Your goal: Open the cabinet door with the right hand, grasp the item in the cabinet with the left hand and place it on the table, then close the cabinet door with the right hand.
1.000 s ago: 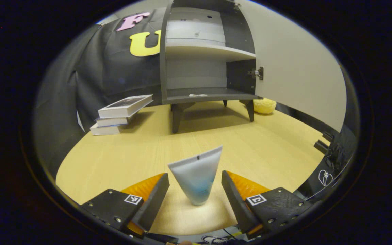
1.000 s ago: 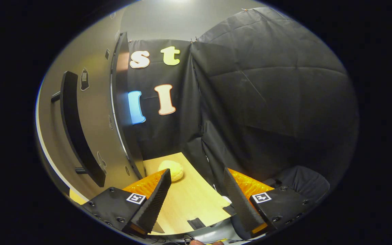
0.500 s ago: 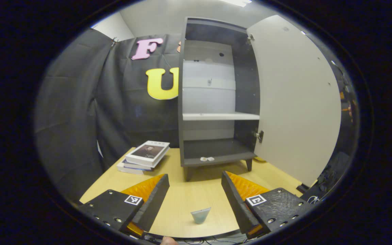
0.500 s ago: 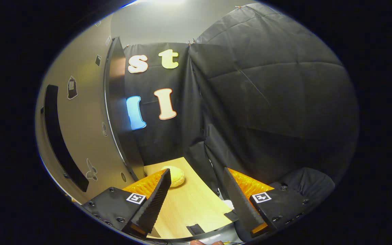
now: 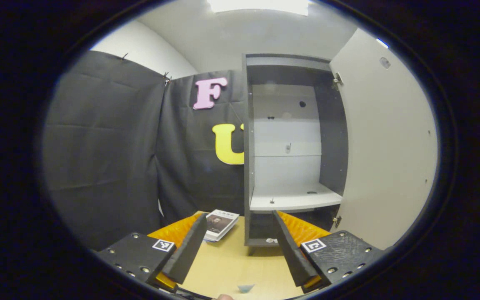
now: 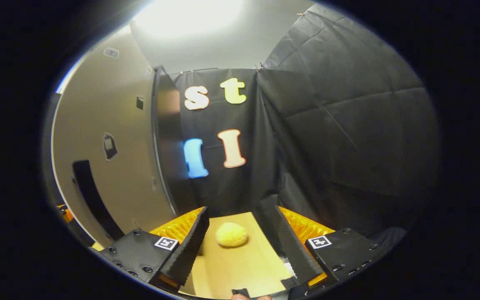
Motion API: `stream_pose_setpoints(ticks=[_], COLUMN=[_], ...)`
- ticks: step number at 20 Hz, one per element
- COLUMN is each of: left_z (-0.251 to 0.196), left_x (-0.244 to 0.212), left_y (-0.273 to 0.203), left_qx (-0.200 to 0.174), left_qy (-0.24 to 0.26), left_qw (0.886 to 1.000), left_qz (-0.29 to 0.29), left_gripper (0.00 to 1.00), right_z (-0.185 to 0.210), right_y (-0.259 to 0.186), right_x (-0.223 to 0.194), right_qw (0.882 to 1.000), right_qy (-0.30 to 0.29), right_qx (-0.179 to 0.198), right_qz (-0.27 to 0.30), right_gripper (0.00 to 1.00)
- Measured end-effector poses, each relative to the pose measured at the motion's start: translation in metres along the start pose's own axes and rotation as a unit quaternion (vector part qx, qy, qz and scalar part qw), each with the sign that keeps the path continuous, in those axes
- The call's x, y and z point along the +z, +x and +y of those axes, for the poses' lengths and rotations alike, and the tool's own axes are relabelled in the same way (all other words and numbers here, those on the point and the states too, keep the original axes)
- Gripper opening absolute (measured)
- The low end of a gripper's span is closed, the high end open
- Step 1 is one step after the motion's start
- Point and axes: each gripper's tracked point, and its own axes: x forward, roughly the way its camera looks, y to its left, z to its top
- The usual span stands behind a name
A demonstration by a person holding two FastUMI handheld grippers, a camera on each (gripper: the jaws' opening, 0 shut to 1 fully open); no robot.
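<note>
The dark cabinet (image 5: 290,150) stands open on the wooden table (image 5: 227,262), its pale door (image 5: 386,146) swung out to the right. A pale tube with a blue base (image 5: 246,287) stands on the table at the lower edge of the left gripper view, apart from my left gripper (image 5: 238,216), which is open and holds nothing. In the right gripper view the door's outer face (image 6: 111,125) with its black handle (image 6: 94,200) is on the left. My right gripper (image 6: 240,210) is open and empty, to the right of the door.
A stack of books (image 5: 221,218) lies left of the cabinet. A small white thing (image 5: 271,240) sits on the cabinet's bottom shelf. A yellow soft lump (image 6: 231,234) rests on the table beyond the right gripper. Black cloth walls close in the booth.
My left gripper rose and drew back from the tube, which dropped to the view's bottom edge. My right gripper shifted beside the door; the handle slid lower left in its view.
</note>
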Motion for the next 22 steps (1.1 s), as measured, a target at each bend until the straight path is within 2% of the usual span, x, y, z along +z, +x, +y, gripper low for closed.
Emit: stream_pose_setpoints(ticks=[1, 2, 3, 5, 7, 10, 12, 13, 17, 18, 19, 21, 22], left_z=[-0.002, -0.004, -0.005, -0.010, -0.006, 0.014, 0.026, 0.029, 0.064, 0.072, 0.078, 0.095, 0.101], left_x=[0.007, 0.014, 0.012, 0.012, 0.014, 0.016, 0.017, 0.019, 0.014, 0.012, 0.008, 0.004, 0.003], left_y=[-0.005, -0.009, -0.010, -0.013, -0.013, -0.010, -0.001, 0.004, 0.025, 0.030, 0.036, 0.048, 0.054], left_qx=[0.007, 0.016, 0.023, 0.028, 0.030, 0.036, 0.036, 0.029, 0.015, 0.012, 0.006, -0.002, -0.008], left_qy=[0.000, -0.005, -0.014, -0.047, -0.072, -0.056, -0.057, -0.065, -0.070, -0.073, -0.073, -0.066, -0.060], left_qw=[1.000, 1.000, 0.999, 0.998, 0.996, 0.997, 0.997, 0.997, 0.996, 0.996, 0.996, 0.996, 0.996], left_qz=[0.001, 0.010, 0.023, 0.043, 0.049, 0.050, 0.047, 0.043, 0.045, 0.049, 0.052, 0.057, 0.059], left_gripper=[0.91, 0.93, 0.94, 0.94, 0.92, 0.92, 0.94, 0.92, 0.95, 0.92, 0.95, 0.92, 0.95], right_z=[0.008, 0.017, 0.025, 0.038, 0.048, 0.072, 0.083, 0.090, 0.088, 0.089, 0.091, 0.096, 0.101], right_y=[0.000, 0.000, 0.001, 0.001, -0.001, -0.014, -0.020, -0.024, -0.031, -0.032, -0.034, -0.035, -0.036], right_x=[0.002, 0.003, 0.002, 0.000, -0.002, 0.003, 0.003, 0.006, 0.013, 0.011, 0.011, 0.010, 0.007], right_qw=[1.000, 0.999, 0.998, 0.995, 0.993, 0.991, 0.992, 0.992, 0.997, 0.998, 0.998, 0.999, 1.000], right_qy=[0.004, 0.005, 0.004, -0.007, -0.012, -0.010, -0.007, -0.003, -0.040, -0.039, -0.038, -0.031, -0.025], right_qx=[0.023, 0.045, 0.065, 0.100, 0.117, 0.131, 0.127, 0.126, 0.068, 0.056, 0.043, 0.023, 0.017], right_qz=[0.000, 0.002, 0.005, 0.009, 0.014, 0.009, 0.015, 0.016, 0.005, 0.007, 0.008, 0.002, 0.002], right_gripper=[0.96, 1.00, 0.97, 0.97, 0.97, 0.97, 0.97, 0.97, 0.96, 0.96, 0.96, 0.96, 0.96])
